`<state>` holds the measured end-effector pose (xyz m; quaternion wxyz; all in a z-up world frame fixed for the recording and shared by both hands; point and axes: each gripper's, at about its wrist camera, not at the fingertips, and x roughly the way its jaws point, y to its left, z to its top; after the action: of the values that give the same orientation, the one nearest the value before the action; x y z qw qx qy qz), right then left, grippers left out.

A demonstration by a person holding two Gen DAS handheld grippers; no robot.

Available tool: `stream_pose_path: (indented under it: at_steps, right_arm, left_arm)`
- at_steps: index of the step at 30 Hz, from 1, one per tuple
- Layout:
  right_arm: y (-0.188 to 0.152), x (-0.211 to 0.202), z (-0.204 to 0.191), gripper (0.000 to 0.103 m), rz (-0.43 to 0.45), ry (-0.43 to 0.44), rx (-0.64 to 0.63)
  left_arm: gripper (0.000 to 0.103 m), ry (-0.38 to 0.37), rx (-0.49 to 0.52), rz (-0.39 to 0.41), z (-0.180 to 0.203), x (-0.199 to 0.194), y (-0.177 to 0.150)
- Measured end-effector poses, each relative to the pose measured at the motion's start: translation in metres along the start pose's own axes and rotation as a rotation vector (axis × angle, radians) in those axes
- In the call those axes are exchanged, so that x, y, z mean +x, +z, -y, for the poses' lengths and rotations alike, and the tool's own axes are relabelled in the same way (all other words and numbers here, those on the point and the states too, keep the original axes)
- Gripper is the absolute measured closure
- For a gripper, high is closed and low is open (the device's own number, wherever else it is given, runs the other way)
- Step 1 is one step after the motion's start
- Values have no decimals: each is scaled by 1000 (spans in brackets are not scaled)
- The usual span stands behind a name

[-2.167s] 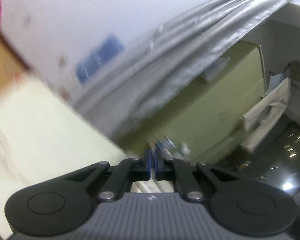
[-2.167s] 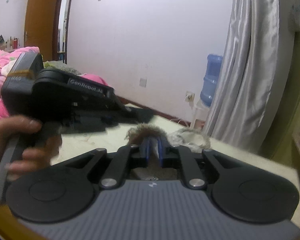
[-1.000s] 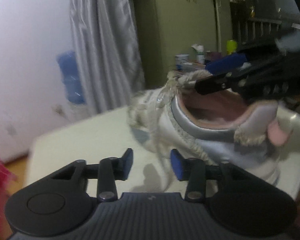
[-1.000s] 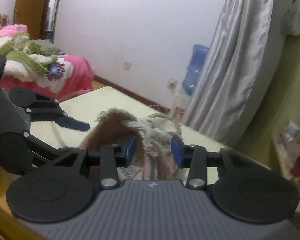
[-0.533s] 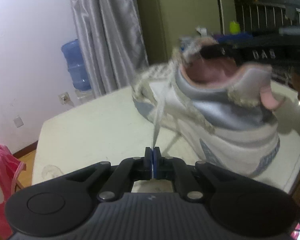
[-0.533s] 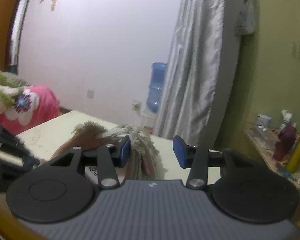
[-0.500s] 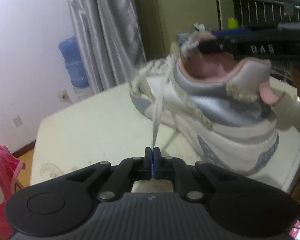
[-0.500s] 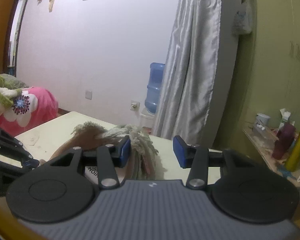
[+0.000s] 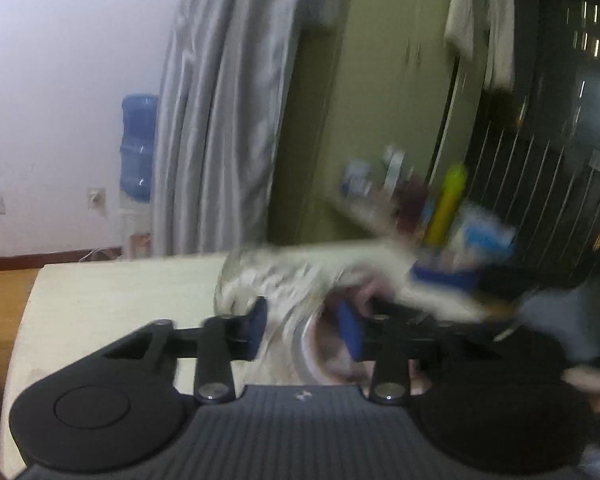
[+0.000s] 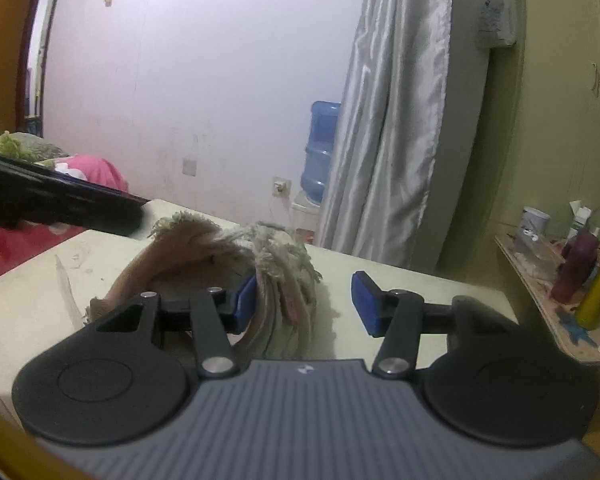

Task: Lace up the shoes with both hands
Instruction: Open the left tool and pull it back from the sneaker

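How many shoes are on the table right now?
1: a worn shoe lying on the pale table, directly ahead of the right gripper. A second could be hidden out of frame.

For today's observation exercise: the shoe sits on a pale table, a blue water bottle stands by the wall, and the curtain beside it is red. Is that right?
Not quite. The curtain is silver-grey, not red, as the right wrist view shows. The rest holds: the shoe sits on the pale table, and the blue water bottle stands by the wall.
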<state>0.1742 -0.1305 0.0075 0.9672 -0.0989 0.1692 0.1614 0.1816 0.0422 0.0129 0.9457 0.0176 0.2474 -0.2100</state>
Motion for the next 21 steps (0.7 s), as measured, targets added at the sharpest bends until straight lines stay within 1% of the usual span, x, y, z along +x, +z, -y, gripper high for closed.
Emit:
stream_pose_path:
  at_steps: [1,2,4,5,7,8,9,11,13,14,15,16,17,18,19,20,21]
  right_arm:
    - [-1,-1,0,54,4,-14,-1]
    - [-3,-2,0,53,8,-25,2]
    - [-5,-3,-2,51,19,-51,-5]
    - [-7,-4,-5,50,26,-65,-15]
    - [-8,-3,-8,50,33,-85,-14]
    - [-8,-3,-8,50,33,-90,-3]
    - [-8,-2,-8,50,33,-94,8]
    - [-10,-3,-6,48,36,-102,4]
    - [-12,-4,-2,45,36,-99,4]
    - [-10,-4,1,45,23,-92,32]
    - [-8,-4,3,45,6,-77,60]
    - [-4,-3,3,44,-15,-62,64]
    - [-1,-5,2,44,-30,-55,57]
    - [-1,-10,1,43,-27,-48,56]
    - [-2,-20,1,42,-16,-43,54]
    - [-4,-30,0,42,-4,-38,51]
    - [-6,-42,1,40,2,-49,40]
  left_arm:
    - [67,38,25,18,1,3,-6]
    - [58,56,8,20,-4,5,-10]
    - [56,60,-47,-2,-18,5,-15]
    - [56,73,-38,-7,-17,-1,-20]
    - [55,143,63,15,-2,-5,-27]
    - [55,166,93,26,4,-6,-29]
    - [55,167,94,30,6,-7,-31]
    - [50,137,28,28,-1,-7,-30]
    - [51,110,-19,24,-8,-8,-28]
    - [52,98,-42,24,-9,-10,-24]
    - [53,92,-64,40,-6,-17,-22]
    - [52,89,-84,63,-3,-27,-22]
    - [47,88,-89,89,1,-37,-21]
    - [39,92,-80,119,6,-48,-20]
    - [33,102,-64,152,12,-60,-20]
    - [24,111,-47,181,19,-70,-20]
    - [19,120,-30,207,26,-79,-20]
